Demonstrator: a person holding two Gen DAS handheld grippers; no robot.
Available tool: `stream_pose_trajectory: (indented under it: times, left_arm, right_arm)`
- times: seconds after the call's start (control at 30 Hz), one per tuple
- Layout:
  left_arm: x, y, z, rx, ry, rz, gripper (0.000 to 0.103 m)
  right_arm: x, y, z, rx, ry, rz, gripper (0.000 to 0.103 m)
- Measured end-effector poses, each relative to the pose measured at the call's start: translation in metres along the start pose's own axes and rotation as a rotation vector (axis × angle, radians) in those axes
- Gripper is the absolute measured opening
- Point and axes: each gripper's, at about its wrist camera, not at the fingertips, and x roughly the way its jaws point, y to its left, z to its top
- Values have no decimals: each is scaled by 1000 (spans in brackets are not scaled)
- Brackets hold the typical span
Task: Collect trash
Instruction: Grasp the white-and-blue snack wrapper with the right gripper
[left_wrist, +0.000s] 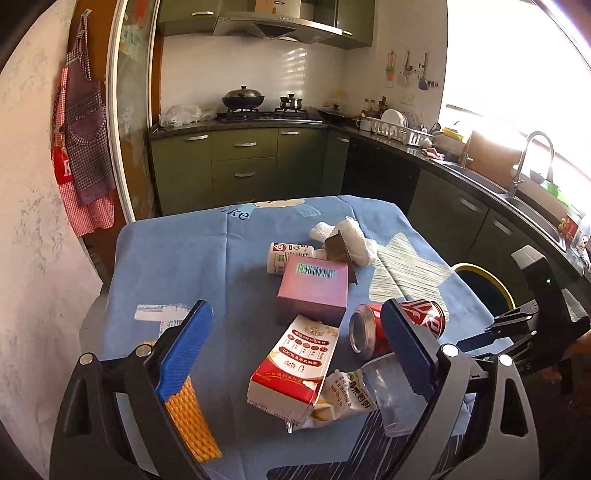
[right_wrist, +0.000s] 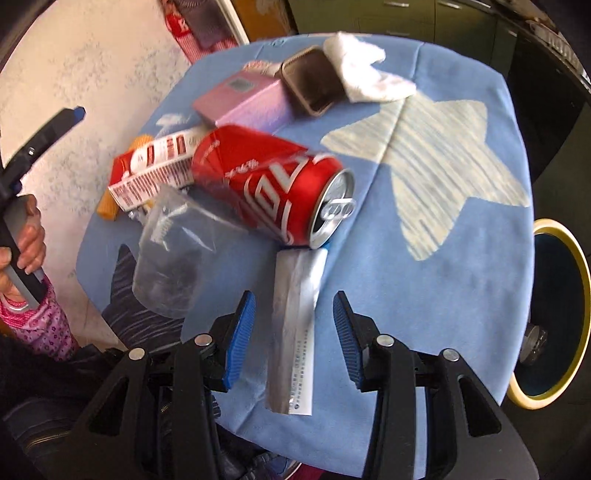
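Trash lies on the blue-clothed table (left_wrist: 177, 251). My left gripper (left_wrist: 295, 347) hangs open and wide above a red-and-white milk carton (left_wrist: 291, 365), with a red cola can (left_wrist: 424, 317) on its side behind the right finger. A clear plastic cup (left_wrist: 391, 398), a snack bag (left_wrist: 343, 395) and an orange foam net (left_wrist: 188, 417) lie nearest. My right gripper (right_wrist: 293, 332) is open over a flat silver wrapper (right_wrist: 295, 314); its pads stand clear of the wrapper's sides. The cola can (right_wrist: 269, 188) lies just beyond it.
Farther back sit a pink box (left_wrist: 314, 288), a white bottle (left_wrist: 288, 254), a brown cup (left_wrist: 338, 247) and a white tissue (left_wrist: 351, 229). A yellow-rimmed bin (right_wrist: 581, 295) stands beside the table's right edge. Kitchen counters run behind; a wall is on the left.
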Motion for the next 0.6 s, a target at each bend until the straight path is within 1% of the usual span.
stream_pose_trajectory:
  times: [0.13,0.17,0.2,0.23,0.3,0.4,0.53,0.6]
  left_arm:
    - [-3,3,-8,-4,2,-5,92]
    - [-4,3,-9,-2,2,-4,92]
    - [-4,3,-10,-2,2,-3,92]
    - [-5,3,-10,-3,1,-3,92]
    - [-6,2,-10,0,-1,-3,92]
    - [-9,0,-10,1,-5,-3,92]
    - [-10,-4,-10,5,-6,-6,92]
    - [-10,-8,-10,14,-6,-11,92]
  right_arm:
    - [9,1,-3,3,13,-43,41]
    - [10,2,-3,6,10,-54,38]
    - [12,2,-3,6,10,-60,28]
    - [13,3,-5,7,7,-64,22]
    - [12,4,-7,2,1,-69,21]
    - [9,6,-14,-3,-4,-51,19]
    - [-7,4,-28,11,-27,-9,19]
    - [-22,-2,-35,36,-61,-4,19]
